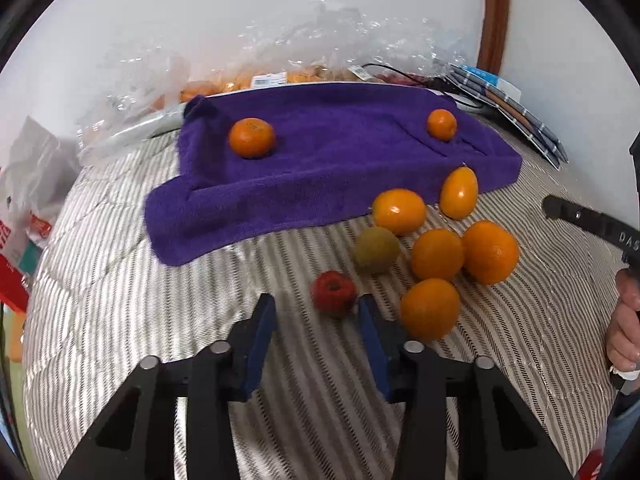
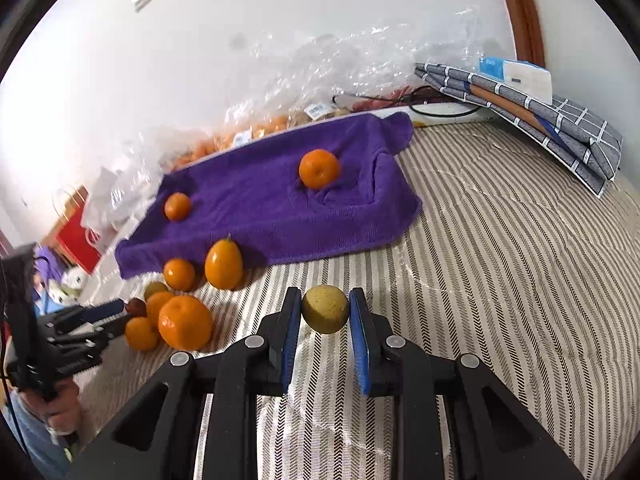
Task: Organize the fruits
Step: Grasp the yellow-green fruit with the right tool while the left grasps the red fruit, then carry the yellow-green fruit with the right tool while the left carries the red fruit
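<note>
Right gripper clamps a yellow-green fruit; left gripper fingers narrow, straddling strawberry, contact unclear.

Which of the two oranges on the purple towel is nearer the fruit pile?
The smaller orange, at the towel end just above the pile. The bigger orange lies at the far end.

Behind my purple towel — crinkled clear plastic bags, folded checked cloth, red paper bag — all around the striped bedcover.
</note>
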`<state>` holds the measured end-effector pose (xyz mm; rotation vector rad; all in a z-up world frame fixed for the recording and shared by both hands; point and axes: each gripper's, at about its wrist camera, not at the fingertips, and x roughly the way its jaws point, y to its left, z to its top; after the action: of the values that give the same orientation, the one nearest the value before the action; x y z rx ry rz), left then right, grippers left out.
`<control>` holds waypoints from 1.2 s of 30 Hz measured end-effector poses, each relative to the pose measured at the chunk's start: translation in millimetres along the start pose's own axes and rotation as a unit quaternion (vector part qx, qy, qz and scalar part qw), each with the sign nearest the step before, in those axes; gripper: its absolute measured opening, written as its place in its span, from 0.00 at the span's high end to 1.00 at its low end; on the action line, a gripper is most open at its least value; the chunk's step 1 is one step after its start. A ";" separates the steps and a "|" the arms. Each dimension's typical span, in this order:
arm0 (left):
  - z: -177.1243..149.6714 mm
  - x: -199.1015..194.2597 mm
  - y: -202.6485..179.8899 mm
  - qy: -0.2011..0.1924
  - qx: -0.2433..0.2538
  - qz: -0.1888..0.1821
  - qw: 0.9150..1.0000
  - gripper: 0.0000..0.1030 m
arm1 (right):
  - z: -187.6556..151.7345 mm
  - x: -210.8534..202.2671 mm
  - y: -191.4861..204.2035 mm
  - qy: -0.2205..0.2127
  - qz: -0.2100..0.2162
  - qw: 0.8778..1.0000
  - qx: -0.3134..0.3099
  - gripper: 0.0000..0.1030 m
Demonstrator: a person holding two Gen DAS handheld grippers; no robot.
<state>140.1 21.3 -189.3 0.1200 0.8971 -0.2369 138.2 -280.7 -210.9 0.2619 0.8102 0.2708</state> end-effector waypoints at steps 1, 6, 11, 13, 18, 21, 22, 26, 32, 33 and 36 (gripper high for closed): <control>1.5 1.1 -0.8 -0.001 0.002 0.001 1.000 0.65 | 0.0 -1.2 -1.2 -0.003 0.003 1.000 0.004 0.76; 8.6 6.6 -1.3 -0.003 -0.002 0.000 1.000 0.70 | -0.1 -0.7 -1.3 -0.003 0.004 1.000 0.009 0.77; 7.4 5.9 1.3 -0.005 -0.010 -0.017 1.000 0.77 | -0.3 -0.9 -2.4 -0.004 0.008 1.000 0.011 0.76; 6.4 4.8 3.1 -0.008 -0.016 -0.037 0.999 0.77 | -0.3 -0.5 -2.5 -0.003 0.007 1.000 0.012 0.76; 4.8 2.3 12.6 -0.015 -0.044 -0.070 0.996 0.77 | 0.2 0.4 -1.5 0.000 0.009 1.000 0.011 0.76; 2.9 -2.5 23.5 -0.033 -0.075 -0.089 0.993 0.77 | 0.4 1.1 -0.9 0.001 0.007 1.000 0.011 0.76; 2.1 -4.7 26.4 -0.040 -0.083 -0.093 0.991 0.77 | 0.4 1.0 -0.8 0.000 0.007 1.000 0.011 0.76; 0.4 -8.8 29.9 -0.052 -0.095 -0.094 0.990 0.77 | 0.4 -0.1 -2.0 -0.003 0.010 1.000 0.012 0.76; -0.3 -12.8 32.2 -0.065 -0.101 -0.091 0.989 0.77 | -0.1 -3.4 -3.4 -0.010 0.012 1.000 0.013 0.76; 0.0 -13.8 33.2 -0.067 -0.102 -0.090 0.988 0.77 | -0.1 -4.0 -3.3 -0.010 0.013 1.000 0.013 0.76; -0.4 -16.7 36.1 -0.074 -0.106 -0.086 0.988 0.77 | -0.4 -5.5 -3.2 -0.013 0.013 1.000 0.013 0.76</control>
<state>139.0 58.8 -176.2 -0.1710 0.7795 -0.3060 134.7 -285.5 -208.5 0.2995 0.7853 0.2821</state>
